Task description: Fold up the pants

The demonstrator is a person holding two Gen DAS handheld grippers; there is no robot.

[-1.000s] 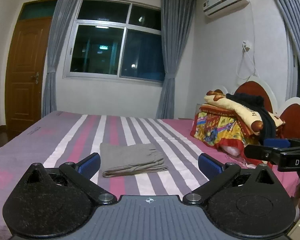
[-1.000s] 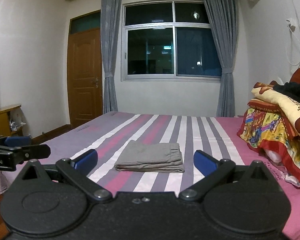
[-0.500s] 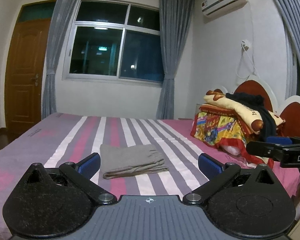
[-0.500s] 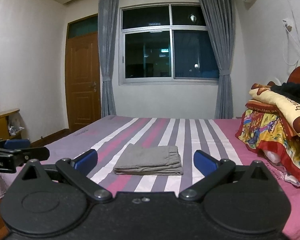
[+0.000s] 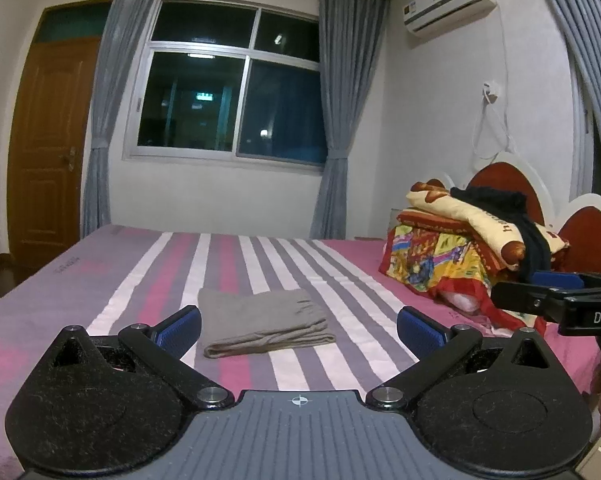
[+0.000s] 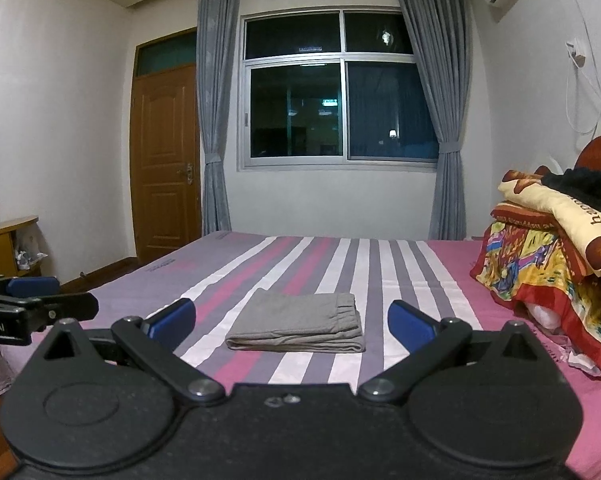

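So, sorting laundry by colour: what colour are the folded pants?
Plain grey-taupe pants, clearest in the right wrist view.

grey folded pants point(image 6: 296, 322) on pink/white/grey striped bedsheet point(image 6: 380, 264), blue gripper pads point(image 6: 171, 319), grey curtains point(image 6: 214, 120), brown door point(image 6: 166, 160).

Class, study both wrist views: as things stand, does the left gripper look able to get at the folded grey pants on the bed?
Probably yes. The left gripper is open and points at the folded pants, which lie alone on the striped bed. Nothing lies between them; the bedding pile sits well off to the side.
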